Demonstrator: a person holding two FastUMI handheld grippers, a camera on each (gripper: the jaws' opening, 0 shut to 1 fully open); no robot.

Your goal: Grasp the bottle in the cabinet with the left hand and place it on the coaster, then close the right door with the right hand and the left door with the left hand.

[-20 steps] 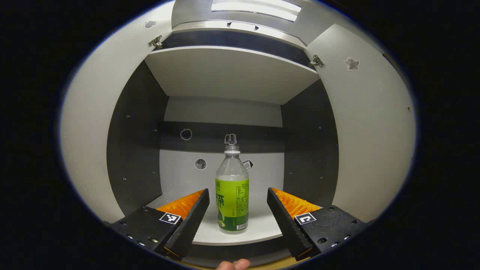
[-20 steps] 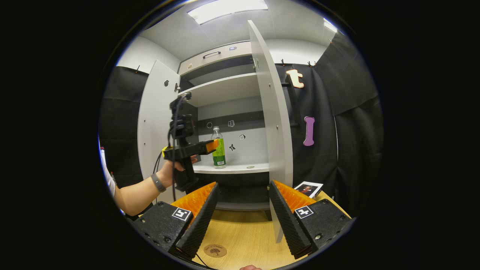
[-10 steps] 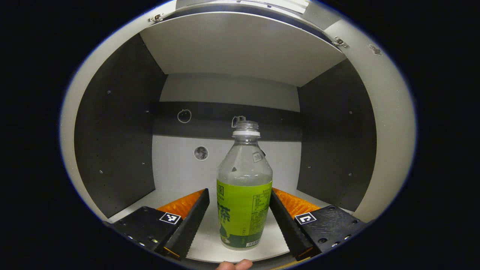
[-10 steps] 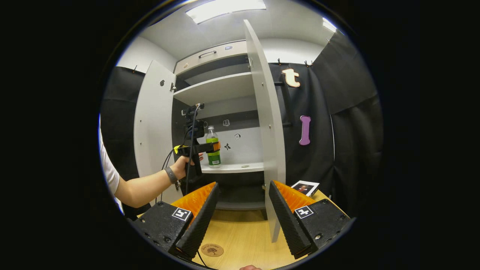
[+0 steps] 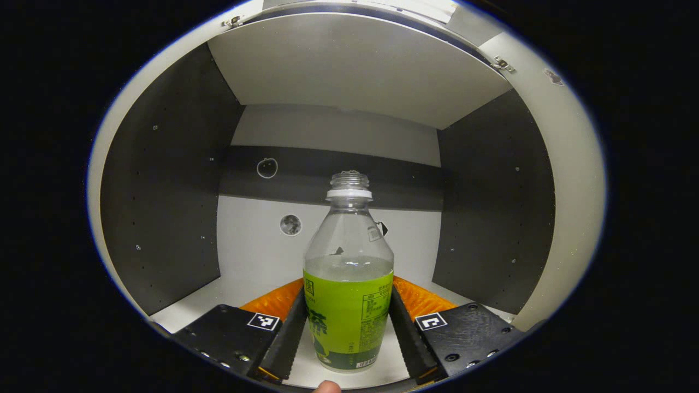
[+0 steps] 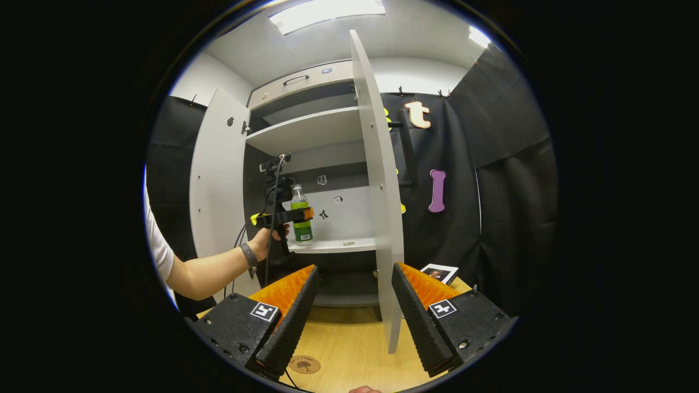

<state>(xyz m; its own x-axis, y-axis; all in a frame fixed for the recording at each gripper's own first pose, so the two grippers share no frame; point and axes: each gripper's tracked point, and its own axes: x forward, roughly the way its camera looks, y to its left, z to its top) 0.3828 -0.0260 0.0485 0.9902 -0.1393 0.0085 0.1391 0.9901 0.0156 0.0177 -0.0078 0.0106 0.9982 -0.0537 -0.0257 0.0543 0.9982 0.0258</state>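
A clear bottle (image 5: 348,305) with a green label and no cap stands upright on the white cabinet shelf (image 5: 240,289). My left gripper (image 5: 347,288) is shut on it, both fingers pressed against the label's sides. In the right gripper view the same bottle (image 6: 301,218) sits in the left gripper (image 6: 284,217), which a hand (image 6: 267,240) holds inside the cabinet. My right gripper (image 6: 354,273) hangs open over the wooden table (image 6: 349,338), holding nothing. A round brown coaster (image 6: 304,364) lies on the table under its left finger.
Both cabinet doors stand open: the right door (image 6: 377,191) edge-on just ahead of my right gripper, the left door (image 6: 215,180) beyond the person's arm. Another shelf (image 5: 355,71) spans above the bottle. A photo card (image 6: 439,272) lies at the table's right.
My left gripper moved forward into the cabinet until the bottle sat between its fingers, then the fingers closed onto the label. My right gripper stayed open, drifting slightly.
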